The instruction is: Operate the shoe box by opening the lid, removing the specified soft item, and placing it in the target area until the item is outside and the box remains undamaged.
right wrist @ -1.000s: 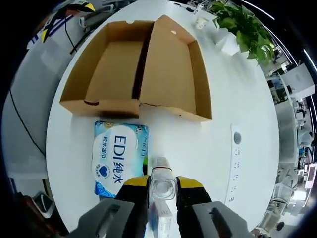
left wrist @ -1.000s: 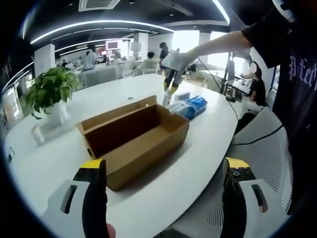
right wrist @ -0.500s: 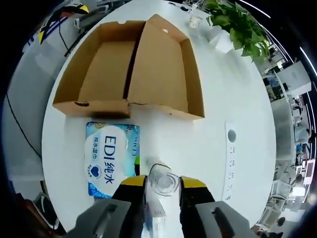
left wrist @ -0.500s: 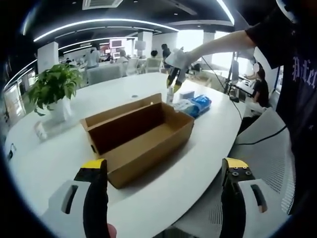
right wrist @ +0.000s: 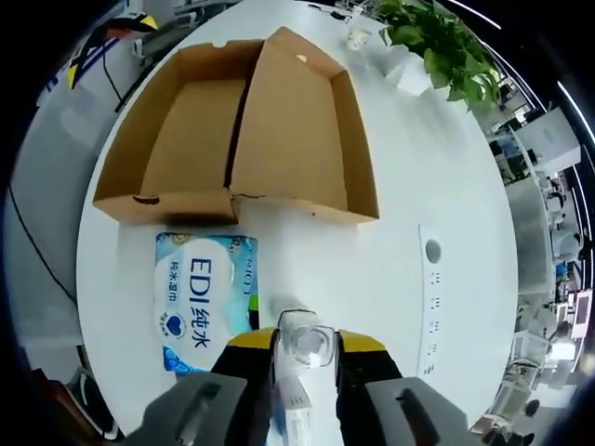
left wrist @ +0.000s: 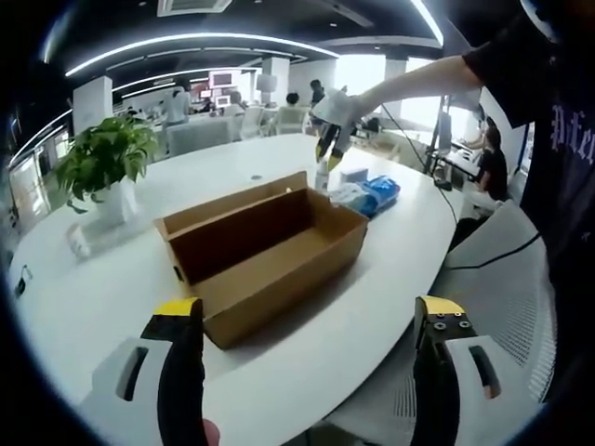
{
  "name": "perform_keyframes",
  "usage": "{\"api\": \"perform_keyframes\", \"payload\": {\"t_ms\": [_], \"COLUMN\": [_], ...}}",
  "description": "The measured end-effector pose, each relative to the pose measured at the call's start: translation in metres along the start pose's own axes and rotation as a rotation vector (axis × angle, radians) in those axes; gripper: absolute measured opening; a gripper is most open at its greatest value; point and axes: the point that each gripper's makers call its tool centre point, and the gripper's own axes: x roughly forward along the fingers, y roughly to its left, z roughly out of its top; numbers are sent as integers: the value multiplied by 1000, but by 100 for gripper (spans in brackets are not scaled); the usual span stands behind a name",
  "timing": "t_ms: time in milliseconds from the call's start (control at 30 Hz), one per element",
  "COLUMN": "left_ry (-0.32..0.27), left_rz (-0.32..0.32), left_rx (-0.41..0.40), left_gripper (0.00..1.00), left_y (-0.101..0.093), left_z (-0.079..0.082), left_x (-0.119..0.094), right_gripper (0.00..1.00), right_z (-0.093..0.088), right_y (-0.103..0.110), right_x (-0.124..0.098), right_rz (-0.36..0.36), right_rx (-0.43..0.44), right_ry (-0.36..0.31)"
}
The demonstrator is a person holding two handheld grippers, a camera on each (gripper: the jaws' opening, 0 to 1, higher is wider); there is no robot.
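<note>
Gripping a small clear bottle (right wrist: 302,342) between its yellow-tipped fingers, the right gripper (right wrist: 303,346) hangs above the white desk (right wrist: 418,167) and looks straight down on it. Just beyond those fingertips and a little to their left lies the blue soft pack (right wrist: 204,297) printed with "EDI", flat on the desk and outside the box. Farther ahead of the fingers sits the open shoe box (right wrist: 195,139), its lid (right wrist: 293,130) folded back beside the tray; the pack's far edge lies just beside the box's near wall. A strip of sockets (right wrist: 430,297) is set into the desk to the right of the fingers, and a potted plant (right wrist: 437,51) stands far ahead on the right.

The left gripper (left wrist: 307,321) has its fingers spread wide apart with nothing between them, held at the desk's near edge. The cardboard box (left wrist: 265,255) sits ahead between the two fingertips, its inside bare as far as can be seen. Beyond it, the person's outstretched arm holds the right gripper (left wrist: 327,149) over the blue pack (left wrist: 367,197). The plant (left wrist: 102,163) stands ahead to the left of the fingers.
</note>
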Motion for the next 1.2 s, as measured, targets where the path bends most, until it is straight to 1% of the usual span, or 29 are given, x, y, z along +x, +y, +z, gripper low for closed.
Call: {"api": "perform_keyframes", "payload": {"t_ms": [300,467,533,633,833,1000,1200], "left_ry": [10,14,16,17,20,20,30], "left_rz": [0,1,2,1,8,22,50], "left_rx": [0,-1,-3,-2,-6,-17,-32], "left_gripper": [93,93,93,92,92,90,86], "left_y": [0,0,0,0,1,5,15], "left_z": [-2,-4,-4,-5,-6,-7,-8], "left_x": [1,1,2,3,3,1,3], "right_gripper": [18,16,16,16,18,18,23], "right_z": [1,2,0,1,1,1,3], "right_y": [0,4,4,5,1,2,1], "right_x": [0,-1,-1,-1,1,2,2], "right_rz": [17,45,40,44,28,32,25], "right_rx": [10,44,30,39,43,47,52], "right_ry": [-12,-21,-13,-15,-8,-6,-12]}}
